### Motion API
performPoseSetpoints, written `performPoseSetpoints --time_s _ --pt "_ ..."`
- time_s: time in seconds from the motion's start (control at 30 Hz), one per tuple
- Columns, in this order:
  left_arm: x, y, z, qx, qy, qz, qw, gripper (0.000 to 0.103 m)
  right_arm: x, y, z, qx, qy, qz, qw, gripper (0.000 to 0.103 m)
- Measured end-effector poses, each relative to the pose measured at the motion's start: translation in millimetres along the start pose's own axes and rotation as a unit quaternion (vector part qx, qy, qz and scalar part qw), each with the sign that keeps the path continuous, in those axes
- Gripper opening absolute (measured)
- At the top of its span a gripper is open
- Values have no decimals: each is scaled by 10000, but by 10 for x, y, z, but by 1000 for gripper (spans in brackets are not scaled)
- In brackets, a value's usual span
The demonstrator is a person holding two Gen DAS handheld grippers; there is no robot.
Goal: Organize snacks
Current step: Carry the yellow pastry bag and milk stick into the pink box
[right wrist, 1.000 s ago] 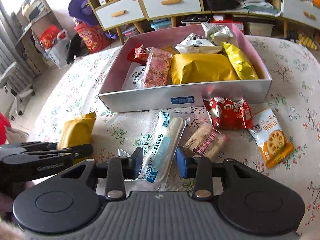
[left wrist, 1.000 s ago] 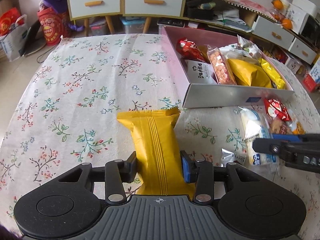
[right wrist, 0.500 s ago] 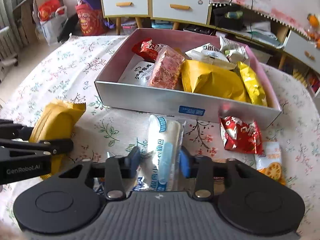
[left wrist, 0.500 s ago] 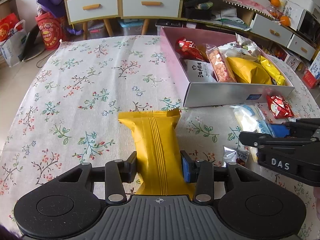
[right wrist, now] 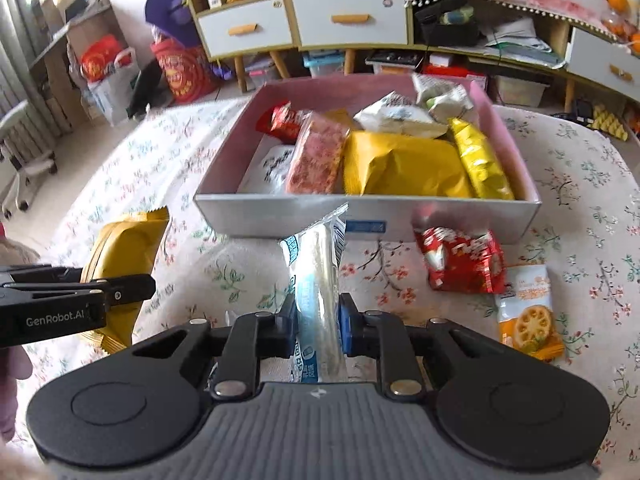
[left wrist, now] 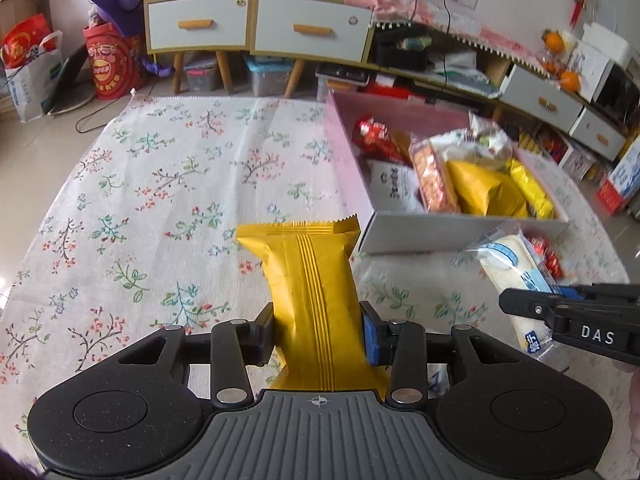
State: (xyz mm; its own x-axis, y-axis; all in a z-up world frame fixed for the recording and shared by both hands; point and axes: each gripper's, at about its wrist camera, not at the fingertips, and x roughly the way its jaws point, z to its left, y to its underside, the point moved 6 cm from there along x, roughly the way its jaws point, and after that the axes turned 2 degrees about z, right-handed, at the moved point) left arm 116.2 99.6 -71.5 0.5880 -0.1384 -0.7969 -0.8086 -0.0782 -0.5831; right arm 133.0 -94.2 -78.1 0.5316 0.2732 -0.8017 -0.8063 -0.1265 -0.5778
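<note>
My left gripper is shut on a yellow snack packet and holds it above the floral tablecloth, left of the box. My right gripper is shut on a white-and-blue snack packet, lifted in front of the box's near wall. The pink-lined grey box holds several snacks: red, pink, yellow and white packets. Each gripper shows in the other's view: the right one at the right edge, the left one at the left edge.
A red snack packet and an orange biscuit packet lie on the tablecloth right of my right gripper. Cabinets with drawers, bags and clutter stand beyond the table's far edge.
Both grippers have risen with their packets off the tablecloth. The right gripper has closed tighter on the white-and-blue packet and moved toward the box front.
</note>
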Motion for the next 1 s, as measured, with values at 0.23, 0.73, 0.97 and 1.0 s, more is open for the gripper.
performPoseSetpoints --time_s 0.23,0.73,0.97,1.0 --pt "-89 -216 -131 -191 269 -381 9987 39 -101 -160 -182 376 -141 -279 9988 18" --pt "404 -781 -518 -102 288 -571 9979 39 42 -664 -498 964 -409 -746 9917 19" --pt "632 -940 -534 -98 264 -634 9976 39 258 -869 -473 802 -484 -808 9923 19" --pt "661 -957 -537 -100 277 -644 9975 39 279 -889 -468 798 -492 -811 9923 19"
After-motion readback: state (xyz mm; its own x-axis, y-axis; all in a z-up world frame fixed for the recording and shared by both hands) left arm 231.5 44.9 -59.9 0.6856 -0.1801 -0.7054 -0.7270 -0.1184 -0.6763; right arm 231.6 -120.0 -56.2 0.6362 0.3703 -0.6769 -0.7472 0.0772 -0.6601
